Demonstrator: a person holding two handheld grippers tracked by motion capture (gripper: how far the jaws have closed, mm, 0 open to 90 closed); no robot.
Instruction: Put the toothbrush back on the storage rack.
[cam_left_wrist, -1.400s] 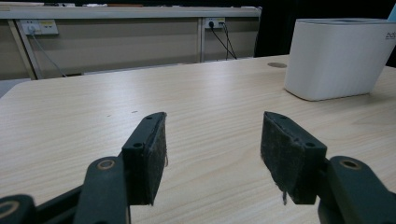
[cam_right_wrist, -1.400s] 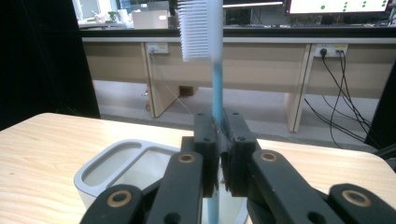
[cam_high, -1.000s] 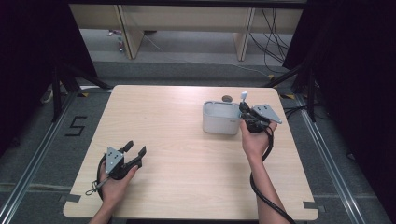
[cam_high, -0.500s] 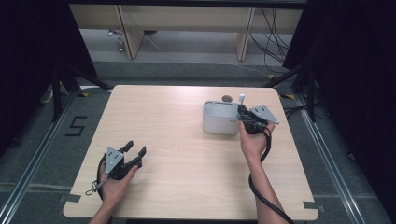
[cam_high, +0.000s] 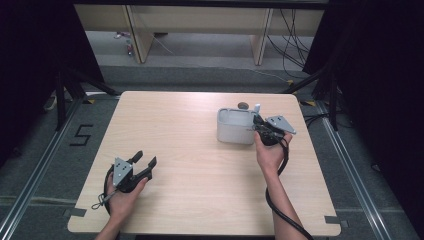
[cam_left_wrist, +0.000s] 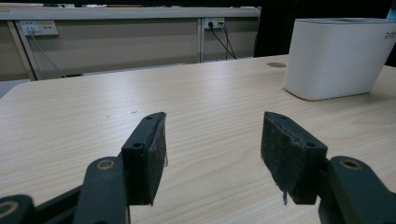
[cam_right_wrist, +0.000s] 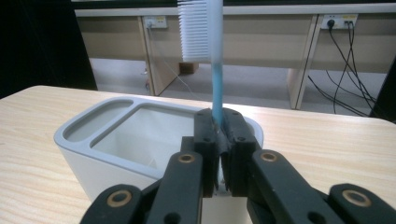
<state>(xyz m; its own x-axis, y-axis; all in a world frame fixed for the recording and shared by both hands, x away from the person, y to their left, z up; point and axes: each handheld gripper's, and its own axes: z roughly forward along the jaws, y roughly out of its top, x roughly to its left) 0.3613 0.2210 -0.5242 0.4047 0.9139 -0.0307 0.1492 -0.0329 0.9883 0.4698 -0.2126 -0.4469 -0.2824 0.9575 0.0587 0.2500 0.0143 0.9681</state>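
A toothbrush (cam_right_wrist: 216, 70) with a blue handle and white bristles stands upright, head up, with my right gripper (cam_right_wrist: 219, 128) shut on its handle. It is at the right end of a white two-compartment holder (cam_right_wrist: 84, 135), just over the rim. From above, the right gripper (cam_high: 258, 122) touches the holder's (cam_high: 222, 131) right side and the toothbrush head (cam_high: 257, 108) rises above it. My left gripper (cam_high: 145, 159) lies on the table at the near left, open. Nothing lies between its pads (cam_left_wrist: 154, 149). The holder (cam_left_wrist: 334, 58) stands far ahead of it.
A small dark round disc (cam_high: 243, 105) lies on the light wooden table (cam_high: 190, 150) just behind the holder. The right gripper's cable (cam_high: 280, 205) trails back along the forearm. Desk legs and floor cables lie beyond the far edge.
My right gripper has drifted slightly left and lower with the toothbrush, closer over the holder. The left gripper has stayed put.
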